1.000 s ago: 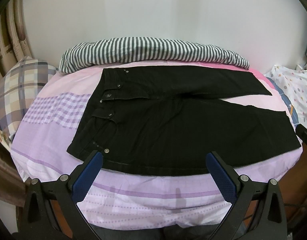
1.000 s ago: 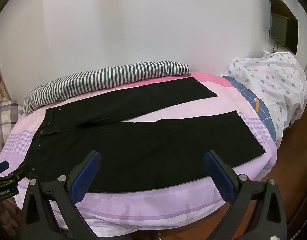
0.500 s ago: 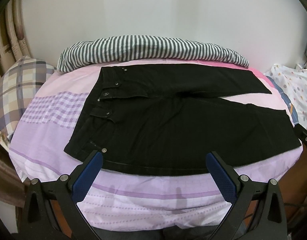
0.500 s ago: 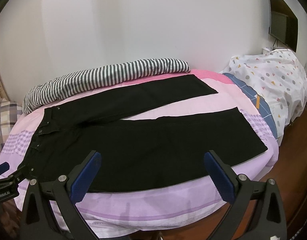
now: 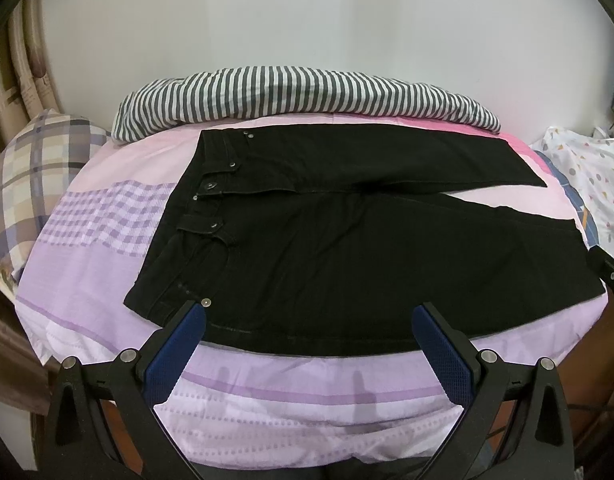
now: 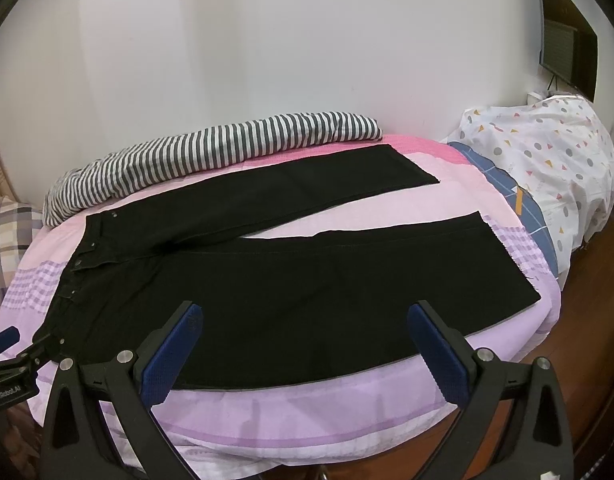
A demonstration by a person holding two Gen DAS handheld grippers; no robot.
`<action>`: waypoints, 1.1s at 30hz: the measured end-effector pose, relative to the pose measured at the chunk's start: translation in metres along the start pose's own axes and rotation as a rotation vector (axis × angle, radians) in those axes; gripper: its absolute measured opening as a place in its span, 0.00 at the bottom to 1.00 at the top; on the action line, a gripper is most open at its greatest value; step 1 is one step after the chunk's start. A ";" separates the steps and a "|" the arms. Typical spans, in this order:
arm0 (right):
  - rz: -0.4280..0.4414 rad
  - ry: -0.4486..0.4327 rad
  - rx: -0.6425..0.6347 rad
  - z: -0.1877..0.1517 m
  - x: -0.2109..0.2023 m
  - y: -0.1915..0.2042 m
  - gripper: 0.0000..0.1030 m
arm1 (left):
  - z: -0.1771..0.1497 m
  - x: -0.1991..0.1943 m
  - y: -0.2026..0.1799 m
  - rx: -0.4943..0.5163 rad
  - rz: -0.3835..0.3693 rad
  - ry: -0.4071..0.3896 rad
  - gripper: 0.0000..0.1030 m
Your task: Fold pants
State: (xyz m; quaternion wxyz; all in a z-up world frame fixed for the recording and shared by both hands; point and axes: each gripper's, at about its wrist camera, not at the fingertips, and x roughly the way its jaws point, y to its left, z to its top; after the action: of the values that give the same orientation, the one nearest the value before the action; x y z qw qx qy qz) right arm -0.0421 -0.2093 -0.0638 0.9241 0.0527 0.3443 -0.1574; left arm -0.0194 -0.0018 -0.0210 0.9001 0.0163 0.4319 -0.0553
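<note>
Black pants (image 5: 347, 248) lie flat on the pink and purple bed sheet (image 5: 99, 264), waistband to the left, the two legs spread apart to the right. They also show in the right wrist view (image 6: 307, 280). My left gripper (image 5: 309, 312) is open and empty, hovering at the pants' near edge by the waist. My right gripper (image 6: 305, 312) is open and empty, over the near leg's front edge. The left gripper's tip shows at the far left of the right wrist view (image 6: 3, 340).
A striped blanket (image 5: 299, 96) lies rolled along the back wall. A plaid pillow (image 5: 31, 176) is at the left. A spotted white bedding heap (image 6: 547, 168) sits at the right end. Wood floor (image 6: 595, 320) is at the right of the bed.
Both grippers have moved slightly closer to the bed's near edge; the pants lie as before. Both stay open.
</note>
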 end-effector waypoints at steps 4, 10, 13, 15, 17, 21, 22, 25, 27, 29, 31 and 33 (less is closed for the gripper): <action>0.000 0.006 0.002 0.002 0.002 0.000 0.99 | 0.001 0.004 0.002 0.000 -0.002 0.002 0.99; -0.011 0.013 0.003 0.007 0.009 0.000 0.99 | 0.008 0.013 0.007 -0.008 -0.001 0.012 0.99; -0.022 0.019 0.000 0.009 0.013 -0.001 0.99 | 0.012 0.018 0.009 -0.004 0.004 0.012 0.99; -0.030 0.025 0.000 0.011 0.017 -0.002 0.99 | 0.015 0.022 0.011 -0.005 0.003 0.013 0.99; -0.039 0.029 -0.002 0.013 0.021 -0.002 0.99 | 0.019 0.026 0.014 -0.007 0.005 0.018 0.99; -0.047 0.043 0.005 0.017 0.029 -0.006 0.99 | 0.027 0.035 0.021 -0.012 0.015 0.022 0.99; -0.047 0.046 0.006 0.018 0.031 -0.006 0.99 | 0.030 0.037 0.023 -0.013 0.020 0.022 0.99; -0.053 0.051 0.005 0.022 0.039 -0.007 0.99 | 0.038 0.046 0.029 -0.015 0.045 0.021 0.99; -0.053 0.057 0.003 0.025 0.044 -0.005 0.99 | 0.044 0.051 0.034 -0.018 0.048 0.025 0.99; -0.046 0.063 0.004 0.028 0.051 -0.003 0.99 | 0.051 0.058 0.039 -0.018 0.057 0.025 0.99; -0.042 0.068 0.002 0.032 0.056 -0.001 0.99 | 0.057 0.065 0.044 -0.017 0.065 0.028 0.98; -0.042 0.072 -0.008 0.036 0.063 0.003 0.99 | 0.064 0.073 0.049 -0.014 0.071 0.030 0.96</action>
State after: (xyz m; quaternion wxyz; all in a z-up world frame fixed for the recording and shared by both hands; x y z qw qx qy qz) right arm 0.0260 -0.2297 -0.0779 0.9077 0.0474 0.3792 -0.1733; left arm 0.0809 0.0360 -0.0389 0.8950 0.0258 0.4449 -0.0201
